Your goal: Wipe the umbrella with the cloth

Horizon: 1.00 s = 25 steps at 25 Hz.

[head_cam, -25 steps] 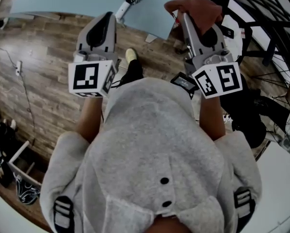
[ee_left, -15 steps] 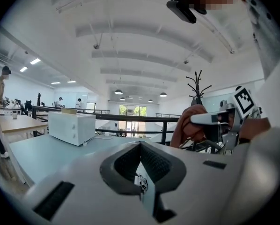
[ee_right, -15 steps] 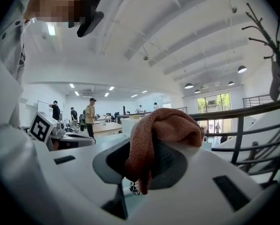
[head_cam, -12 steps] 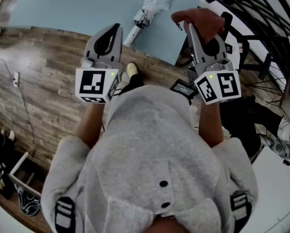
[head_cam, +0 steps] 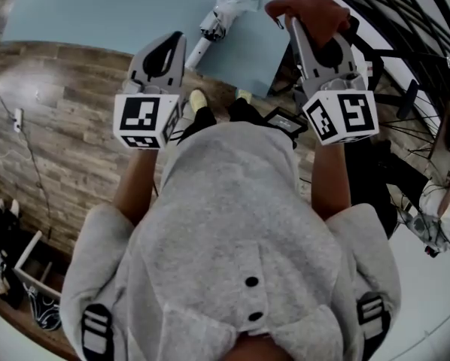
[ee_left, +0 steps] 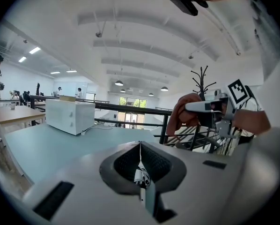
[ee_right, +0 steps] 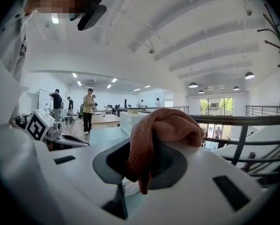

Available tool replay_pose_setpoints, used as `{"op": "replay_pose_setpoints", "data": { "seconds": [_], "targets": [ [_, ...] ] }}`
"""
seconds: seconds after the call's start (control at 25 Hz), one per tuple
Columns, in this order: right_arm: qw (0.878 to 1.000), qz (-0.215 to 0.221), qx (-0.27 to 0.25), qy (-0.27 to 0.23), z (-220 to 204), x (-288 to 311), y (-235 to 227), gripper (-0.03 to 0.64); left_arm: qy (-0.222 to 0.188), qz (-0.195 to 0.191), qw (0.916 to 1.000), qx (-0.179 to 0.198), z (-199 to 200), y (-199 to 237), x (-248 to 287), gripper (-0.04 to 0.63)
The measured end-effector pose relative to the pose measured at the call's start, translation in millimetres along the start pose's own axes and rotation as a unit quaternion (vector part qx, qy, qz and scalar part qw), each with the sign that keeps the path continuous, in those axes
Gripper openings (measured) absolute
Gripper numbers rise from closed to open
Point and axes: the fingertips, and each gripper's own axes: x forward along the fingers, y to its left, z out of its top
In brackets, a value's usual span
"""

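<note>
On the pale blue counter [head_cam: 97, 13], near its corner, a folded white umbrella [head_cam: 223, 13] is laid. A rust-brown terry cloth [ee_right: 163, 128] is clamped in the right hand-held gripper [head_cam: 295, 34]; the left hand-held gripper [ee_left: 140, 159] is closed on nothing.

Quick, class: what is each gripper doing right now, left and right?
Left gripper: closed, holding nothing.
Right gripper: closed on the crumpled rust-orange cloth.

The cloth [ee_right: 164, 125] is soft, nubbly terry. The left gripper [ee_left: 140, 158] has a smooth, matt grey plastic shell. The floor [head_cam: 52, 126] is grainy wood planking; the table top [head_cam: 97, 13] looks smooth and matt.
</note>
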Motion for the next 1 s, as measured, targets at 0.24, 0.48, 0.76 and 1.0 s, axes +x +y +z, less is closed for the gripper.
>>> {"op": "replay_pose_setpoints", "data": {
  "seconds": [0.24, 0.48, 0.76, 1.0],
  "targets": [
    [1.000, 0.025, 0.010, 0.002, -2, 5, -39, 0.077, 0.018, 0.034, 0.9993, -0.003, -4, -11, 18, 0.017],
    [0.997, 0.068, -0.003, 0.022, -18, 35, -64, 0.077, 0.056, 0.032, 0.9979, -0.007, -35, -9, 49, 0.021],
    [0.993, 0.105, -0.021, 0.047, -36, 67, -72, 0.077, 0.221, 0.010, 0.9752, -0.003, -133, -9, 77, 0.192],
    [0.989, 0.121, -0.052, 0.074, -59, 88, -82, 0.077, 0.309, 0.001, 0.9511, 0.012, -195, -10, 87, 0.225]
  ]
}}
